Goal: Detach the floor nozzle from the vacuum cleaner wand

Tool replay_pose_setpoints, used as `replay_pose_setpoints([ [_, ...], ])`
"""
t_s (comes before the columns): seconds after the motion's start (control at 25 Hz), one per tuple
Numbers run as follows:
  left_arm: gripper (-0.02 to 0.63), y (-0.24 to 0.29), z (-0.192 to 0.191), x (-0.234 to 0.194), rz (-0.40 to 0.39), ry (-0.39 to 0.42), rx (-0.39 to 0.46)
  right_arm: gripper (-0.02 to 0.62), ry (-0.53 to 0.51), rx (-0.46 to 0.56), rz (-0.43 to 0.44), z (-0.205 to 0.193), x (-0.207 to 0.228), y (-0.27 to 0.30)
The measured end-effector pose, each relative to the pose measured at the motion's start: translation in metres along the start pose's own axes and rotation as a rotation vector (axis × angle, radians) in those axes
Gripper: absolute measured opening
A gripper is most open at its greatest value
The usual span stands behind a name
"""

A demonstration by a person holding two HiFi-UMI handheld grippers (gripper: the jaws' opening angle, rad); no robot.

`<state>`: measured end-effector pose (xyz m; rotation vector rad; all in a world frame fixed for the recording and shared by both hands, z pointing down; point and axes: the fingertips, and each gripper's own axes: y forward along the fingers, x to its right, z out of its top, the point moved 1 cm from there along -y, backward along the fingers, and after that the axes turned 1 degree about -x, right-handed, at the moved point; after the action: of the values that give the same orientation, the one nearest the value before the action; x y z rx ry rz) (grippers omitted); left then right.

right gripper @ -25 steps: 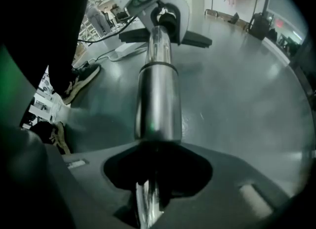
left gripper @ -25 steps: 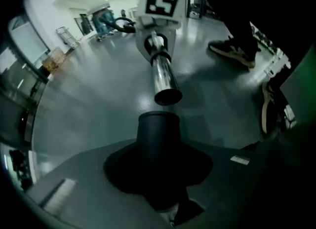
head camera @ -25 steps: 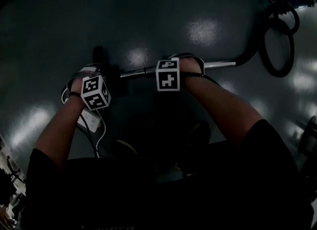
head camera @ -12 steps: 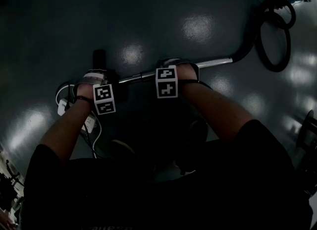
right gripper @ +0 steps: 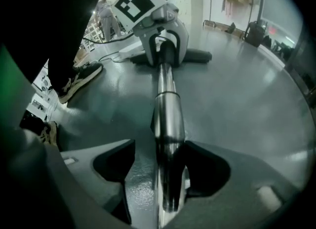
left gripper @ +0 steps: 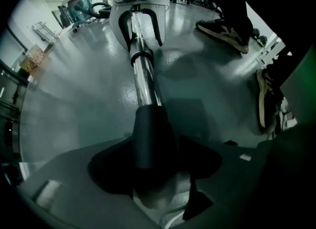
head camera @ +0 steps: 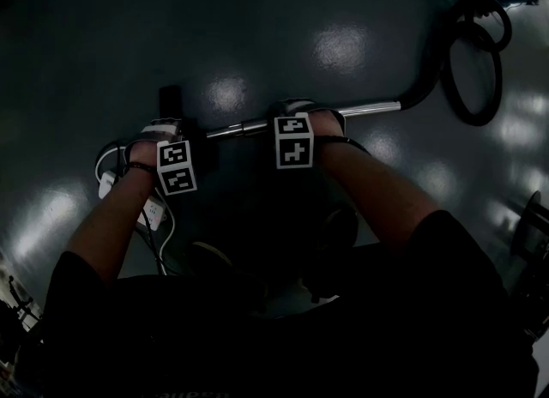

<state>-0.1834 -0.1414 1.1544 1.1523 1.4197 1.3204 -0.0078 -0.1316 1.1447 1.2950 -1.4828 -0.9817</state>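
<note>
The vacuum's chrome wand lies flat on the dark floor, with the black floor nozzle at its left end. My left gripper points straight down over the nozzle's black neck. Its jaws are opening, and the neck lies between the dark pads. My right gripper straddles the bare tube further right. Its jaws are opening too, and a gap shows at the left pad. In the right gripper view the left gripper sits over the tube in front of the nozzle.
A black hose coils at the wand's far right end. A white power strip with its cable lies by my left forearm. The person's shoes stand close beside the wand, and one shoe shows under my right arm.
My left hand has come down and to the right, onto the nozzle end, and its marker cube has turned. My right hand sank slightly over the tube. The wand has not moved.
</note>
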Motion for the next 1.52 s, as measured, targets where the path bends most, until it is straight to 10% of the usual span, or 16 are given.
replay_pose_setpoints([
  [0.2,0.336,-0.017,0.003,0.005,-0.034,-0.117,0.049,0.304,0.068,0.098,0.012,0.017,0.011,-0.022],
  [0.56,0.336,-0.213,0.036,-0.022,0.139,-0.833,0.482,0.304,0.559,0.432,-0.035,0.077,0.008,-0.186],
  [0.76,0.336,-0.385,0.047,0.029,0.211,-0.926,0.56,0.304,0.824,0.651,-0.038,0.086,-0.053,-0.347],
  [0.96,0.336,-0.578,0.053,0.072,0.34,-1.048,0.565,0.304,0.98,0.663,-0.014,0.076,-0.14,-0.486],
  [1.28,0.336,-0.812,0.088,0.131,0.648,-1.162,0.717,0.304,0.883,0.777,0.084,0.133,-0.227,-0.658],
  [1.52,0.336,-0.871,0.124,0.186,0.623,-1.024,0.898,0.302,0.857,0.953,-0.008,0.199,-0.27,-0.753],
])
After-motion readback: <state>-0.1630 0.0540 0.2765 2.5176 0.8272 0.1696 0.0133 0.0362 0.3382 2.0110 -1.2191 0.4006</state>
